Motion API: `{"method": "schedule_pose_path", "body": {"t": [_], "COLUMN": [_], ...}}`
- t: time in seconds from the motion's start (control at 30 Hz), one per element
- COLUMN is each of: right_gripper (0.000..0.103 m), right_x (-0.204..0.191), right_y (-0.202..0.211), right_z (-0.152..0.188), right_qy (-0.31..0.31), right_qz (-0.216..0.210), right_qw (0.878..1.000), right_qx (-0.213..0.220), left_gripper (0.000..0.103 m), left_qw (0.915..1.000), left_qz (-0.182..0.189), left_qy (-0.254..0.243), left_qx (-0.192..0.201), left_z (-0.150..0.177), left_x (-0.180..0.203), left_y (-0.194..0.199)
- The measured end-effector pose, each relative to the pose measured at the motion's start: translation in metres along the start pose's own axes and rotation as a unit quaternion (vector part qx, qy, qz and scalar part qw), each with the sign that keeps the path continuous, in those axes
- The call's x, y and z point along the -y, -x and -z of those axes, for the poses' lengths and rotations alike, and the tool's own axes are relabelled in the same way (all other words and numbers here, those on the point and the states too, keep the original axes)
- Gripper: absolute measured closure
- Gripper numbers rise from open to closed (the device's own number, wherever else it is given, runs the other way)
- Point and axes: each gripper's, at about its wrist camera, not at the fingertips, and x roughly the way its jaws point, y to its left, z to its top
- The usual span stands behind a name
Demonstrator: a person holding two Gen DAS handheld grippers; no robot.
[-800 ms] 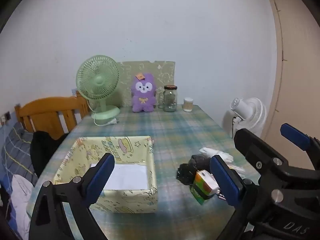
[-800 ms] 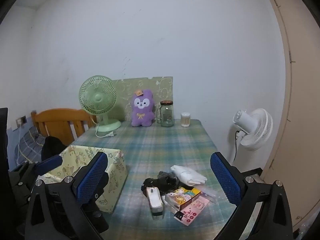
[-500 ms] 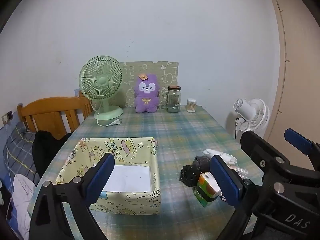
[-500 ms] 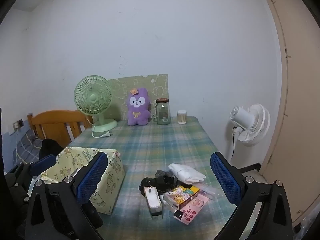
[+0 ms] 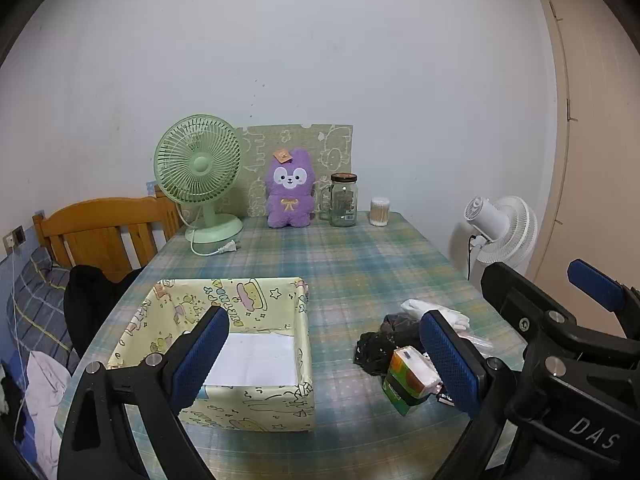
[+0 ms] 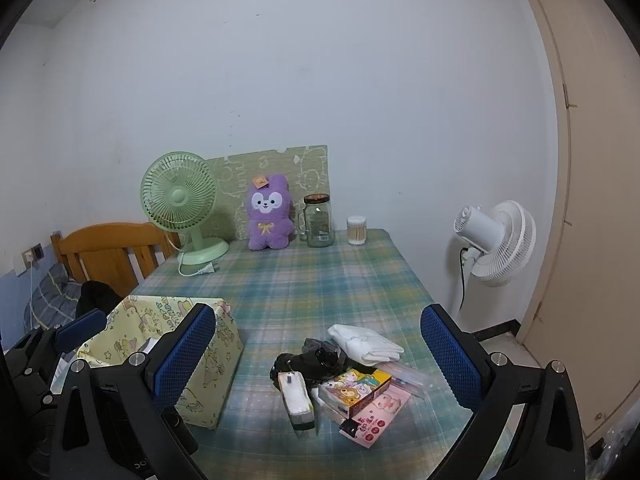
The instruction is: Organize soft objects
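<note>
Hovering above the near edge of a table (image 5: 360, 264) covered in a green-and-blue plaid cloth, the left hand-held gripper (image 5: 324, 354) has its blue-padded fingers spread wide with nothing between them; the right hand-held gripper (image 6: 318, 350) is likewise spread and grips nothing. Below the left hand-held gripper stands a yellow fabric box (image 5: 256, 408) printed with cartoon figures, open at the top, with a white sheet lying flat on its bottom. To the right of the box, apart from it, a small heap of items sits near the table's right edge: a folded white cloth (image 6: 366, 342) at the far side, a crumpled black cloth (image 6: 312, 360) touching it in front, and a tissue pack (image 6: 296, 400) with green edging leaning against the black cloth. Just beside the pack lie a colourful cartoon carton (image 6: 356, 386) and a pink flat packet (image 6: 376, 416), with a clear plastic wrapper (image 6: 408, 376) partly under them.

At the far end of the table, against a patterned green board (image 5: 320, 148), a purple plush toy (image 5: 290, 190) sits upright, facing forward. A green desk fan (image 5: 198, 172) stands to its left, its unplugged cord curled on the cloth; a lidded glass jar (image 5: 343, 200) with a handle and a small tub of cotton swabs (image 5: 379, 212) stand to its right. A white floor fan (image 6: 496, 244) stands beyond the table's right side, and a wooden headboard (image 5: 104, 232) rises at the left.
</note>
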Motion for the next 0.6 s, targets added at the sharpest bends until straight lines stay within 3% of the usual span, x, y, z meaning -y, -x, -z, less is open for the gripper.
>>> {"method": "schedule_pose_path", "body": {"t": [0.6], "right_gripper": [0.0], "right_x": [0.0022], "right_y": [0.0036], "right_z": [-0.0024], "right_qy": [-0.003], "right_qz": [0.002], "right_qw": [1.0], "right_qx": [-0.001], "left_gripper": [0.006], "left_qw": [1.0], "left_qz": [0.002], "left_qy": [0.0], "left_qx": [0.003], "left_z": [-0.0012], "left_x": [0.0032], "left_y": [0.0001]}}
